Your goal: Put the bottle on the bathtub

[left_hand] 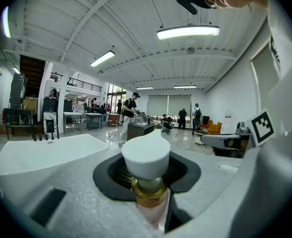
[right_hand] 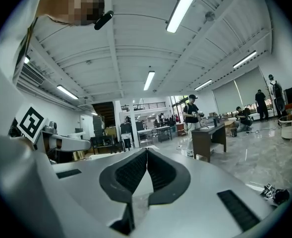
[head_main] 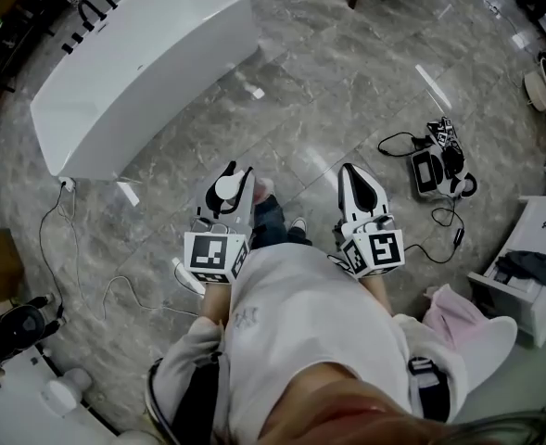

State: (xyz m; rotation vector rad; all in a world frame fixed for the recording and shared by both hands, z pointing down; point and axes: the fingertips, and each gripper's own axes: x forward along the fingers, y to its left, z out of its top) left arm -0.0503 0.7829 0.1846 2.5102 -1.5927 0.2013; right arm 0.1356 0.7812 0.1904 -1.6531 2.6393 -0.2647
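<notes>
- As it points toward twelve o'clock, the left gripper [head_main: 239, 178] has its jaws half closed around the neck of the white-capped bottle [left_hand: 146, 156].
- The right gripper [head_main: 352, 180] has its jaws pressed together, holding nothing.
- The bathtub [head_main: 115, 86] stands at eleven o'clock, well apart from the bottle.

You stood in a large open workshop hall. A freestanding white bathtub [head_main: 161, 91] sat on a grey marble-patterned floor [head_main: 328, 91] with loose cables [head_main: 396, 138]. Strip lights [left_hand: 188, 31] hung under a high ribbed ceiling [left_hand: 136, 14], and beyond were a mezzanine railing [left_hand: 86, 86], a desk [right_hand: 207, 138] and people [left_hand: 130, 108].
</notes>
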